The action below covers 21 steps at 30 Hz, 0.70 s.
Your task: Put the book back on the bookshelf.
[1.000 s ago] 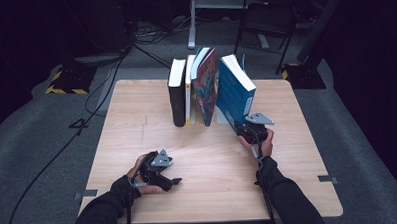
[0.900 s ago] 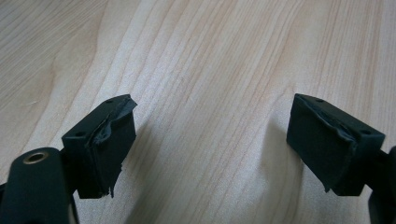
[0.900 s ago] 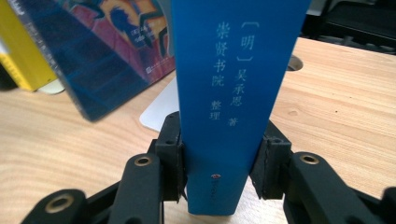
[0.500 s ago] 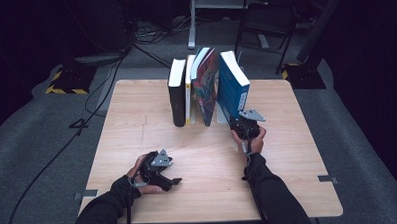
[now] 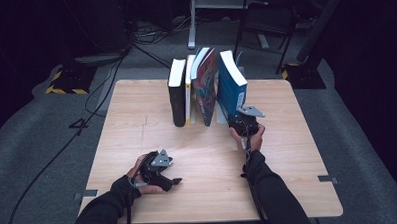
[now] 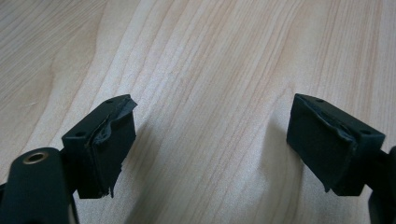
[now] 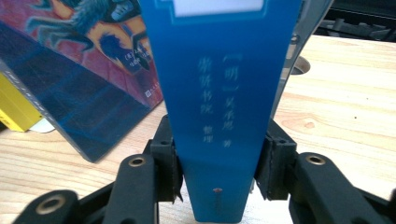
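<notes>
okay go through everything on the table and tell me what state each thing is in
Blue book: upright, spine clamped between the right tool's jaws.
Red-covered book: leaning.
Black book: upright.
Right tool: shut on the blue book.
Left tool: open, holding nothing, over the table.

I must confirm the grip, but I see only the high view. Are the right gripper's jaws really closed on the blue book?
Observer: Yes. The right gripper has one pad on each side of the blue book, low on its spine.
Operator: Does the left gripper hold anything?
Observer: No. The left gripper is open, with bare wooden table between its jaws.
Operator: What stands beside the blue book?
Observer: A red illustrated book leaning at a tilt.
</notes>
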Motion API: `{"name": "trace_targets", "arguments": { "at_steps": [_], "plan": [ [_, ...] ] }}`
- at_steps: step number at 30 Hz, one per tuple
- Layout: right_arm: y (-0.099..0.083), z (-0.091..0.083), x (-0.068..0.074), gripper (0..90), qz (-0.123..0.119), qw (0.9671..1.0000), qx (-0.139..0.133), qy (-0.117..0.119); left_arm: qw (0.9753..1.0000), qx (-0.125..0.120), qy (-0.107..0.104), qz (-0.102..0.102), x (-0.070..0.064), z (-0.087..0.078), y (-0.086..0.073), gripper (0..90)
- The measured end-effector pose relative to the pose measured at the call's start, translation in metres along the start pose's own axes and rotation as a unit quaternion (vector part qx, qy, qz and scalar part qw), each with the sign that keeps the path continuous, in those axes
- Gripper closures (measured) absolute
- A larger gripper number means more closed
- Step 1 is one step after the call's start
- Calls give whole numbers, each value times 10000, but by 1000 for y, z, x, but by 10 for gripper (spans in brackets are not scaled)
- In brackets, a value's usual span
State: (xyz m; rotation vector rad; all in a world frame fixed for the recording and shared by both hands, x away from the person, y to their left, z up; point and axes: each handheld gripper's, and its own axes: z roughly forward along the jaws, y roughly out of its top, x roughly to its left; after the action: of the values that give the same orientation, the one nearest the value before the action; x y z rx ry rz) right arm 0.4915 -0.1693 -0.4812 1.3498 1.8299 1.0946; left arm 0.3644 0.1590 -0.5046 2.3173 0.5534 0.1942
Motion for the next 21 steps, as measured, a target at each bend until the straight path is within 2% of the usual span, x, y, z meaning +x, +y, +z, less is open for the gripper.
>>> {"name": "trace_targets", "arguments": {
  "at_steps": [4, 5, 7, 8, 11, 14, 21],
  "plan": [
    [6, -4, 0, 546, -261, 9997, 19, 18, 10000, 2, 14, 2, 0, 0, 0, 160],
    [8, -6, 1, 547, -366, 9993, -18, -2, 10000, -1, 14, -2, 0, 0, 0, 159],
    [17, -14, 1, 547, -468, 9987, -204, 27, 10000, 1, 6, -1, 0, 0, 0, 159],
    [17, -14, 1, 547, -468, 9987, -204, 27, 10000, 1, 6, -1, 0, 0, 0, 159],
    [35, -24, 2, 555, -725, 9965, -400, 70, 10000, -2, 4, -3, 0, 0, 0, 159],
    [41, -26, 2, 565, -788, 9960, -415, 108, 10000, 1, 6, -2, 0, 0, 0, 159],
    [48, -27, 0, 563, -872, 9958, -206, 189, 10000, -1, 4, -2, 0, 0, 0, 159]
  ]
}}
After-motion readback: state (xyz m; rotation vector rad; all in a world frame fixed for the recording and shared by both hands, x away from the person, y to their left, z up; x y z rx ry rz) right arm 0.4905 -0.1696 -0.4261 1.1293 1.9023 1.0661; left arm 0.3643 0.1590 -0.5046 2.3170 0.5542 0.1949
